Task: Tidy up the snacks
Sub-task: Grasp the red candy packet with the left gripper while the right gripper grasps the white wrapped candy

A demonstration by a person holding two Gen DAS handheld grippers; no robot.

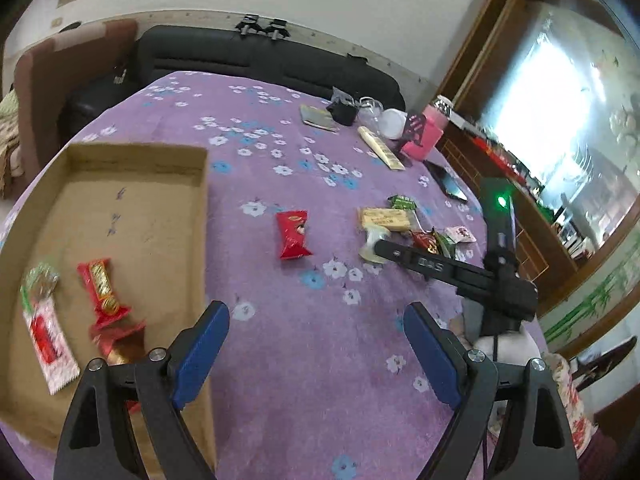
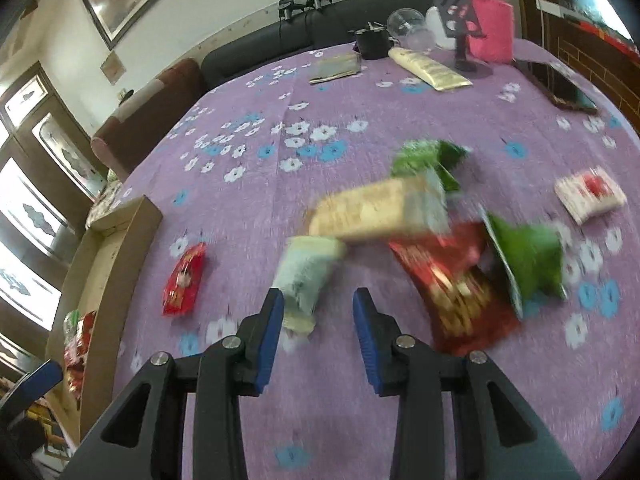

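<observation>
A cardboard box (image 1: 132, 216) lies at the left on the purple flowered cloth. It holds a red-gold packet (image 1: 100, 288) and a white-red packet (image 1: 46, 336). My left gripper (image 1: 316, 344) is open and empty over the cloth beside the box. A red snack (image 1: 294, 234) lies alone mid-table. My right gripper (image 2: 318, 320) has its jaws partly apart over a blurred pile: a pale packet (image 2: 306, 276) by its left pad, a tan biscuit pack (image 2: 380, 212), a red-gold packet (image 2: 452, 280) and green packets (image 2: 524, 260). The pale packet's near end lies beside that pad and nothing is clamped.
At the table's far edge stand a pink container (image 2: 490, 24), a cream tube (image 2: 430, 68), a black cup (image 2: 372, 42), a glass (image 2: 408, 26) and a foil pack (image 2: 336, 66). A phone (image 2: 560, 84) lies at the right. A black sofa (image 1: 256, 56) runs behind the table.
</observation>
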